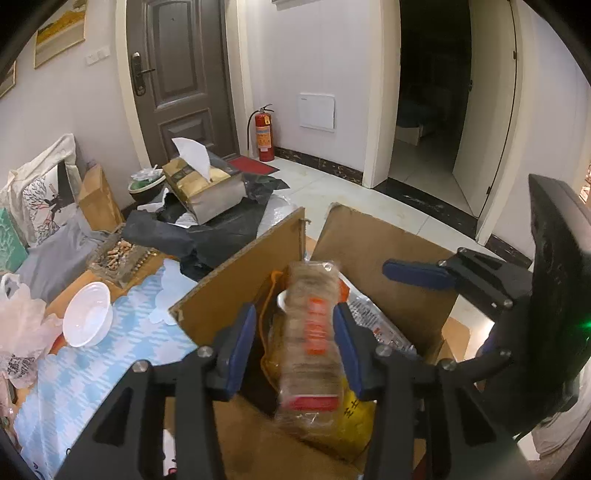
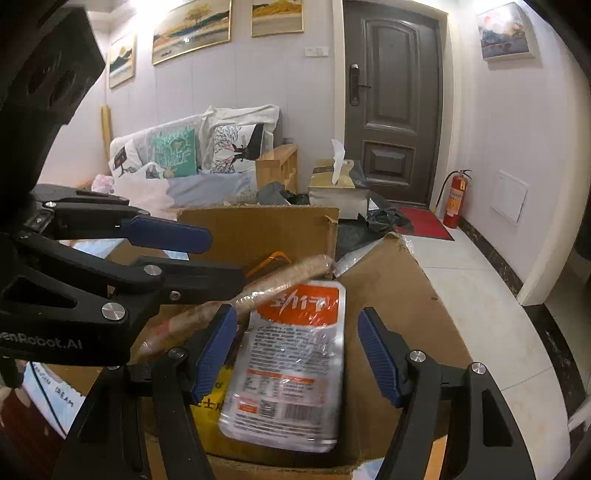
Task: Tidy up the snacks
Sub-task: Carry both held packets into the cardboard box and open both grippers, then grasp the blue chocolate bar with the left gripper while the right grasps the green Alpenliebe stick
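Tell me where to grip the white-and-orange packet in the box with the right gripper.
Probably across its short width at mid-length, pinching both long edges. The packet lies face-up in the cardboard box, its length running away from the right gripper, whose open jaws straddle it; come from above the near end.

The walls were pale lilac-white under warm indoor light. A dark brown panelled door (image 2: 393, 107) stood closed, a red doormat (image 2: 424, 222) before it and a red fire extinguisher (image 2: 455, 199) against the wall beside it. The floor (image 2: 480, 295) was pale glossy tile with a dark speckled skirting. Framed landscape paintings (image 2: 192, 29) hung above a sofa piled with printed cushions (image 2: 173, 152). In the left wrist view, an open doorway (image 1: 432, 92) led into a dark room.
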`<state>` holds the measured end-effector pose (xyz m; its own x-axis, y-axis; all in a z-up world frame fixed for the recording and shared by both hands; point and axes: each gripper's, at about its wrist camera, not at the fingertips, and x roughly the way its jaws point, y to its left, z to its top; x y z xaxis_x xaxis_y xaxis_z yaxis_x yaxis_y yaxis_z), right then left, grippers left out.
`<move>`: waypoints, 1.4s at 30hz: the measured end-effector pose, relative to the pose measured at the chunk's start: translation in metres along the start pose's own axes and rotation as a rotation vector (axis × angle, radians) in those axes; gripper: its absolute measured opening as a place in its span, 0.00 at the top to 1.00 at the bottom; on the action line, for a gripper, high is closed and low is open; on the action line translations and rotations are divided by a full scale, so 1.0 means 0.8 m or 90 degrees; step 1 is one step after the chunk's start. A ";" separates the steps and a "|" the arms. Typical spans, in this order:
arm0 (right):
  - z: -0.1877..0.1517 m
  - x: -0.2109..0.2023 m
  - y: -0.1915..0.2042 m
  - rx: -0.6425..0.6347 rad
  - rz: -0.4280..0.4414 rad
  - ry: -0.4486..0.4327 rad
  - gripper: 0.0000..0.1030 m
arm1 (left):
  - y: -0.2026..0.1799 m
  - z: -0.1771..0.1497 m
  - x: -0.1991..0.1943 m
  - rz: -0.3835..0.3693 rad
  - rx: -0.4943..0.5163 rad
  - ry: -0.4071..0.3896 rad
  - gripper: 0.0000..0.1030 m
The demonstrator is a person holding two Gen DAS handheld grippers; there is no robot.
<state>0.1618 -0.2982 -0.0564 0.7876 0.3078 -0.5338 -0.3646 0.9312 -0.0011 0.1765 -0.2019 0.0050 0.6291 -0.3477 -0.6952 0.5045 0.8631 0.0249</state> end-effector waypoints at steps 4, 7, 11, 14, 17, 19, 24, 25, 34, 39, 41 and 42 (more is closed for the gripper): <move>0.000 -0.005 0.002 0.000 -0.002 0.000 0.37 | 0.005 -0.003 -0.008 0.002 -0.007 -0.003 0.52; -0.001 -0.010 0.007 -0.003 0.000 0.001 0.37 | 0.007 -0.006 -0.018 0.003 -0.008 -0.009 0.48; 0.000 -0.018 0.012 -0.003 0.007 0.001 0.37 | 0.012 -0.013 -0.036 0.003 -0.011 -0.018 0.44; 0.001 -0.027 0.020 -0.005 0.016 0.000 0.37 | 0.018 -0.020 -0.054 0.003 -0.017 -0.027 0.42; 0.002 -0.040 0.035 -0.009 0.034 -0.004 0.37 | 0.029 -0.033 -0.079 0.010 -0.022 -0.038 0.38; 0.003 -0.050 0.050 -0.013 0.051 -0.010 0.37 | 0.036 -0.042 -0.093 0.016 -0.027 -0.046 0.36; 0.007 -0.075 0.094 -0.035 0.098 -0.027 0.37 | 0.067 -0.075 -0.136 0.032 -0.054 -0.059 0.35; 0.008 -0.079 0.107 -0.046 0.108 -0.028 0.37 | 0.073 -0.083 -0.143 0.036 -0.060 -0.061 0.35; -0.002 -0.074 0.220 -0.131 0.213 0.019 0.38 | 0.142 -0.175 -0.187 0.069 -0.135 -0.059 0.29; -0.028 -0.048 0.266 -0.144 0.253 0.076 0.39 | 0.168 -0.238 -0.178 0.052 -0.207 -0.044 0.27; -0.045 -0.031 0.275 -0.142 0.256 0.109 0.40 | 0.170 -0.260 -0.163 0.042 -0.235 -0.032 0.27; -0.054 -0.021 0.276 -0.137 0.253 0.126 0.41 | 0.170 -0.269 -0.156 0.036 -0.244 -0.027 0.27</move>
<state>0.0469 -0.1058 -0.0842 0.4645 0.5686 -0.6789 -0.7288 0.6809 0.0716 0.0391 0.0377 -0.0591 0.6774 -0.3027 -0.6704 0.2152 0.9531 -0.2130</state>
